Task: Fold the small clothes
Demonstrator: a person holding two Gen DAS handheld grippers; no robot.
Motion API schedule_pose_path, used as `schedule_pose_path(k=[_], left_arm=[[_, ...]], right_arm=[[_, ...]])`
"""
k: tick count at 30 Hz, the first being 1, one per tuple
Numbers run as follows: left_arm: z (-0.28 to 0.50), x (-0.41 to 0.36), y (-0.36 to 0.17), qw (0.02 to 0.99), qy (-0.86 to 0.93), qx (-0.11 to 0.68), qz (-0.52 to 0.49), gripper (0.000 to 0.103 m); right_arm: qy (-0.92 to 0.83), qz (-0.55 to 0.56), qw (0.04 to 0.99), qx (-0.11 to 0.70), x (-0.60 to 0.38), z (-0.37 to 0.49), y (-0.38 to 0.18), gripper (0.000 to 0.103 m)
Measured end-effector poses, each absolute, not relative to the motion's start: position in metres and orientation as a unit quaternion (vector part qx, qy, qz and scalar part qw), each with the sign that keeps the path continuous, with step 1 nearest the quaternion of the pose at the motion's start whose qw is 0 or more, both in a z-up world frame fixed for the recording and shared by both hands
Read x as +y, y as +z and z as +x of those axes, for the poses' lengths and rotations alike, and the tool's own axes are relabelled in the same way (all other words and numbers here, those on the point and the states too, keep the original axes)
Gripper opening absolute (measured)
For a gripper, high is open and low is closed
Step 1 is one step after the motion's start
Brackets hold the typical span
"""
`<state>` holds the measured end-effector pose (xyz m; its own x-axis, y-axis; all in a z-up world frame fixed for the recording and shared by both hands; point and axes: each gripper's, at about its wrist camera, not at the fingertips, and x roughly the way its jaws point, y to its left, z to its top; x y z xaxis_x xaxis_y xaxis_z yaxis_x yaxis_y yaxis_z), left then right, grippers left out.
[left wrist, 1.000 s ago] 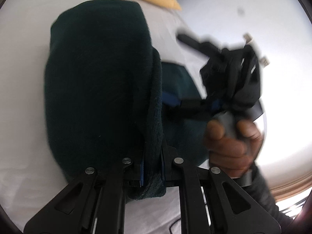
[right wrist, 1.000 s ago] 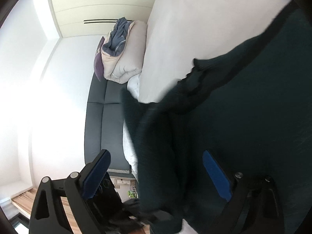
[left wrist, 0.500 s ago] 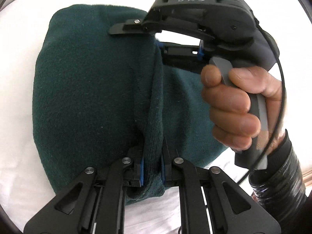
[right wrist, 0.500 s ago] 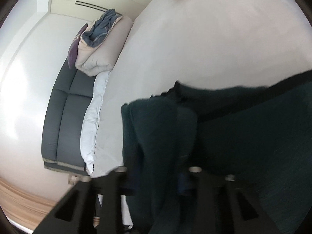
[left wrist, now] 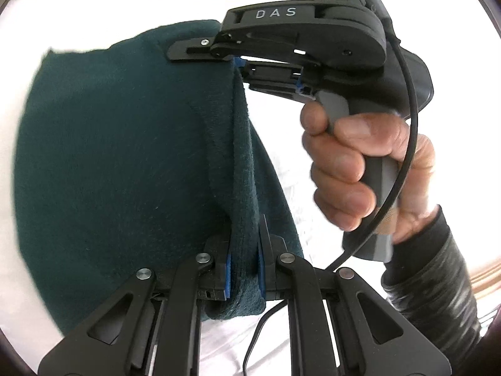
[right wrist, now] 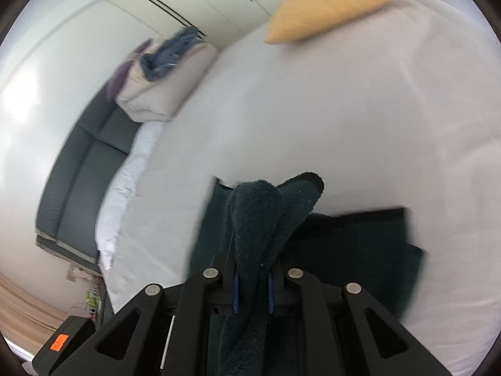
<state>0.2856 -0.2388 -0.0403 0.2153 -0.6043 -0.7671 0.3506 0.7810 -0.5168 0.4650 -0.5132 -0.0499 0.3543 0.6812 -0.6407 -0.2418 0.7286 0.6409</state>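
A dark green fleece garment point(left wrist: 119, 163) hangs over the white bed point(left wrist: 18, 62). My left gripper point(left wrist: 243, 274) is shut on its near edge, with cloth bunched between the blue pads. My right gripper point(left wrist: 238, 59), held by a hand point(left wrist: 360, 169), is shut on the same edge further away at the top. In the right wrist view the right gripper point(right wrist: 253, 291) pinches a thick fold of the garment point(right wrist: 263, 216), and the rest of it lies dark on the bed point(right wrist: 360, 238) below.
A yellow pillow point(right wrist: 332, 6) lies at the far end of the bed point(right wrist: 344, 119). A grey sofa point(right wrist: 87, 163) with a folded duvet and clothes point(right wrist: 162, 87) stands along the bed's left side. White wardrobes point(right wrist: 194, 3) are behind.
The right gripper went from open to shut on the garment's edge. Both grippers have lifted the stretched edge, and the right wrist view has swung up over the bed.
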Motion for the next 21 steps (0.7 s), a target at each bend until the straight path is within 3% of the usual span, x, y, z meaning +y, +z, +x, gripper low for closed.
schedule_pose_path(k=[6,15,21], left_arm=[[0.293,-0.256,-0.058,0.765,-0.299,0.561,-0.103,0.010],[0.282,-0.280,-0.023,0.776,-0.296,0.550,-0.090,0.010],[0.270,-0.255,-0.016,0.766,-0.298,0.559,-0.109,0.022]], right_arm=[[0.255,0.256,0.775,0.519,-0.559,0.462,-0.099,0.014],[0.248,0.238,0.789,0.510,-0.564,0.467,-0.084,0.014],[0.248,0.279,0.760,0.533,-0.576,0.469,-0.108,0.020]])
